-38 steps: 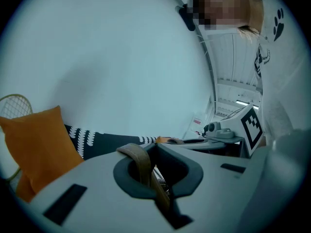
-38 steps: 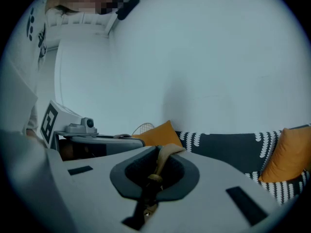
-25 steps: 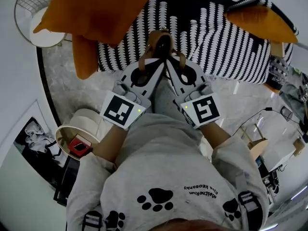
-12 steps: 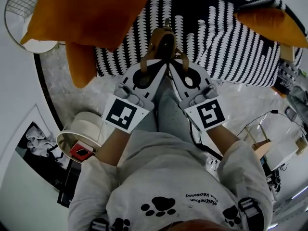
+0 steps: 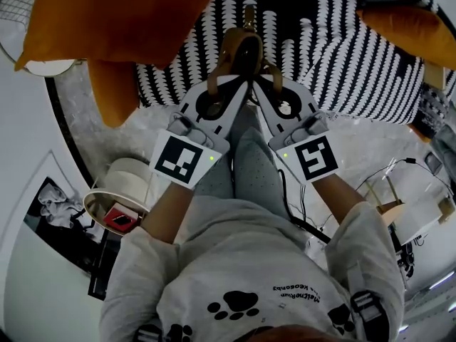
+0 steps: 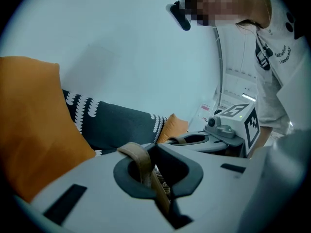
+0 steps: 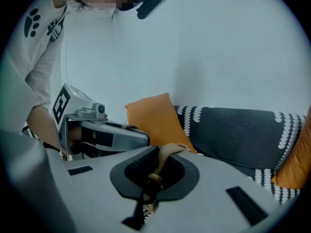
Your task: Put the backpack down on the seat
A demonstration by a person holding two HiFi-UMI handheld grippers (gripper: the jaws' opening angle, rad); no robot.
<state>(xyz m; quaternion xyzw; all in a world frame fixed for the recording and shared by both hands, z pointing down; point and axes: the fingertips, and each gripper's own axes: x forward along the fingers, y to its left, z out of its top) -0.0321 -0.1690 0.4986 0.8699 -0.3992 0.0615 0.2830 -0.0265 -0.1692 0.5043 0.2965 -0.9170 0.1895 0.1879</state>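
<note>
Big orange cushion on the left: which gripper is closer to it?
Left. The left gripper is just beside the orange cushion, on the cushion's right. The right gripper is on the left gripper's other side, so it is farther away.

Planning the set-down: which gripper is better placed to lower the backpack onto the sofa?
Neither: left gripper and right gripper each clamp a brown strap, side by side over the sofa; likely lower together.

We hold our left gripper (image 5: 239, 90) and right gripper (image 5: 258, 90) forward, tips nearly touching, each clamped on a tan strap (image 6: 140, 163).
</note>
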